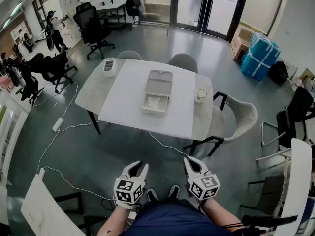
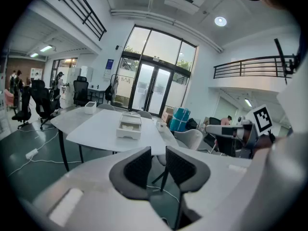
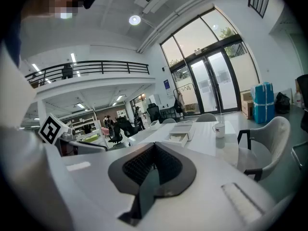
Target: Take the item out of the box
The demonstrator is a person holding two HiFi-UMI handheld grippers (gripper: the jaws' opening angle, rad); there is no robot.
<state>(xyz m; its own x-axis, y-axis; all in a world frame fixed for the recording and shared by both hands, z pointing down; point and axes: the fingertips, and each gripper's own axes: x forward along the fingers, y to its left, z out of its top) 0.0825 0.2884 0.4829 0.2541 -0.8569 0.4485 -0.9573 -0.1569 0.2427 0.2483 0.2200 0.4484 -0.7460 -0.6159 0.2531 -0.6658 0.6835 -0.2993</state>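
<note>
An open white box (image 1: pixel 158 91) lies in the middle of the white mat on the grey table (image 1: pixel 93 90), lid folded back on its far side. A pale item (image 1: pixel 154 102) rests in the near half. Both grippers hang low by the person's body, well short of the table. My left gripper (image 1: pixel 138 167) is open, with a narrow gap and nothing between its pads (image 2: pixel 139 167). My right gripper (image 1: pixel 193 163) is shut on nothing, its pads (image 3: pixel 144 163) pressed together. The box (image 2: pixel 130 125) shows far ahead in the left gripper view, and the box (image 3: pixel 183 132) shows small in the right gripper view.
A white container (image 1: pixel 109 67) stands at the table's far left and a mug (image 1: pixel 200 95) at its right edge. Chairs (image 1: pixel 237 116) ring the table. A cable (image 1: pixel 64 127) trails over the floor. White tabletops (image 1: pixel 43 206) flank the person. Blue packages (image 1: pixel 259 56) sit by the doors.
</note>
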